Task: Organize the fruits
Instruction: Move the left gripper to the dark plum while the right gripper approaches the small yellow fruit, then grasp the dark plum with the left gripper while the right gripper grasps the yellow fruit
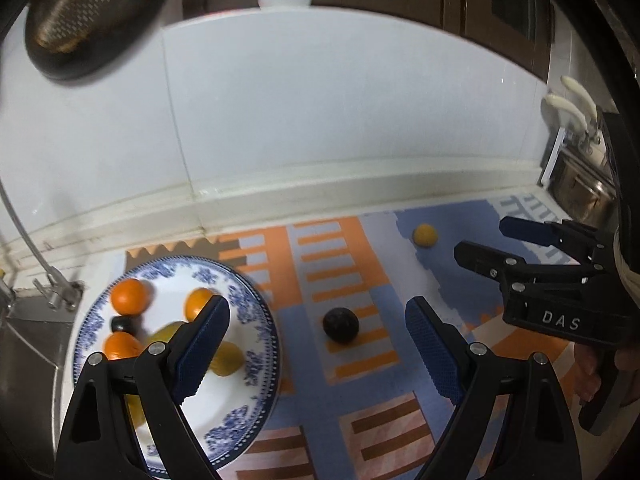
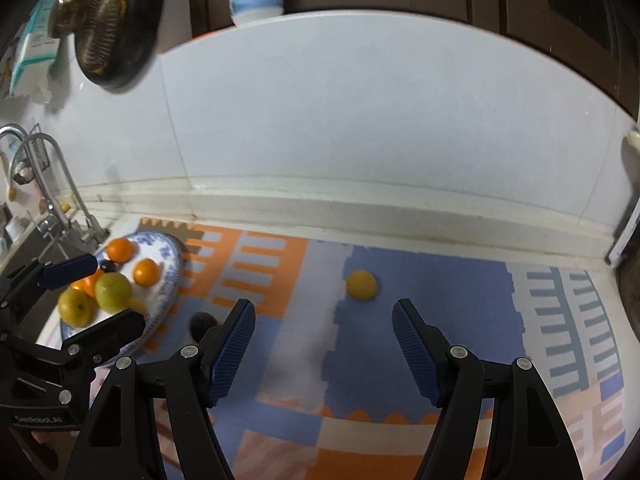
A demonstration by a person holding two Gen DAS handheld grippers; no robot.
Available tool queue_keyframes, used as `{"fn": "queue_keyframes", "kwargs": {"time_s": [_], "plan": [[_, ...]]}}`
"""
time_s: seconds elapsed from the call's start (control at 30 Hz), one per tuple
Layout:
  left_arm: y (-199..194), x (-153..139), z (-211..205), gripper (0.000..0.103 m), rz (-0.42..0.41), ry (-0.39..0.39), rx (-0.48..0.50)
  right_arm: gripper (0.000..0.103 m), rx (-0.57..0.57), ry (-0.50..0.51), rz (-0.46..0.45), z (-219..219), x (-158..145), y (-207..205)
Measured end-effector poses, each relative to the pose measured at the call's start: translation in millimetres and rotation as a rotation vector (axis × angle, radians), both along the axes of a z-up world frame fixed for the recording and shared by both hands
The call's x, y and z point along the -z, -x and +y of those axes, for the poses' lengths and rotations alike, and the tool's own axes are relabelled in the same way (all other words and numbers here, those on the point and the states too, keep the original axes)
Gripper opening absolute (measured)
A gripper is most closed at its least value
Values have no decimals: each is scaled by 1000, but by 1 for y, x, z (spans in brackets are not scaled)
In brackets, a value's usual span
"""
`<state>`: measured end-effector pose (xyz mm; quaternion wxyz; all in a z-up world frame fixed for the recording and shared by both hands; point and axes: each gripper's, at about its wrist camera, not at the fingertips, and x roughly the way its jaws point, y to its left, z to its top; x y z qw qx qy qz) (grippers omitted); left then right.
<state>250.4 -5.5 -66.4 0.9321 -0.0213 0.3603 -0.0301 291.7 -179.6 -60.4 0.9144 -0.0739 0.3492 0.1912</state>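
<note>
Worktop (image 2: 400,216) carries patterned mat (image 2: 420,320). Blue-white plate (image 1: 256,320) at mat's left edge holds oranges and green fruit. Both grippers, left gripper (image 1: 316,344) and right gripper (image 2: 324,344), gape wide, empty. Dark fruit (image 1: 340,325) and yellow fruit (image 2: 361,285) loose on mat.

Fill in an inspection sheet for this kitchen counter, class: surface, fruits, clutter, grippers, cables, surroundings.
Surface: patterned mat on the counter.
Job's things: blue-and-white plate holding oranges and yellow-green fruits; dark fruit and yellow fruit loose on the mat.
Clutter: nothing seen.
Grippers: left gripper and right gripper open, empty.
Cables: nothing seen.
Surroundings: white tiled wall, faucet and sink at left.
</note>
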Motion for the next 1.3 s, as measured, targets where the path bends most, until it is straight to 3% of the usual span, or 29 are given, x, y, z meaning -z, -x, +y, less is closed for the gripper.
{"fn": "queue_keyframes", "kwargs": {"time_s": [0.53, 0.6, 0.87, 0.97, 1.3], "plan": [[-37, 45, -9, 64, 119, 26, 45, 71, 31, 25, 85, -6, 47, -52], [-40, 48, -10, 57, 131, 27, 51, 70, 30, 31, 93, -5, 53, -59], [-46, 56, -13, 37, 172, 67, 86, 50, 39, 42, 133, -1, 66, -81], [-47, 57, -11, 29, 177, 76, 88, 47, 36, 49, 146, 4, 70, -86], [-49, 48, -6, 29, 154, 101, 95, 31, 36, 72, 133, 13, 72, -93]]}}
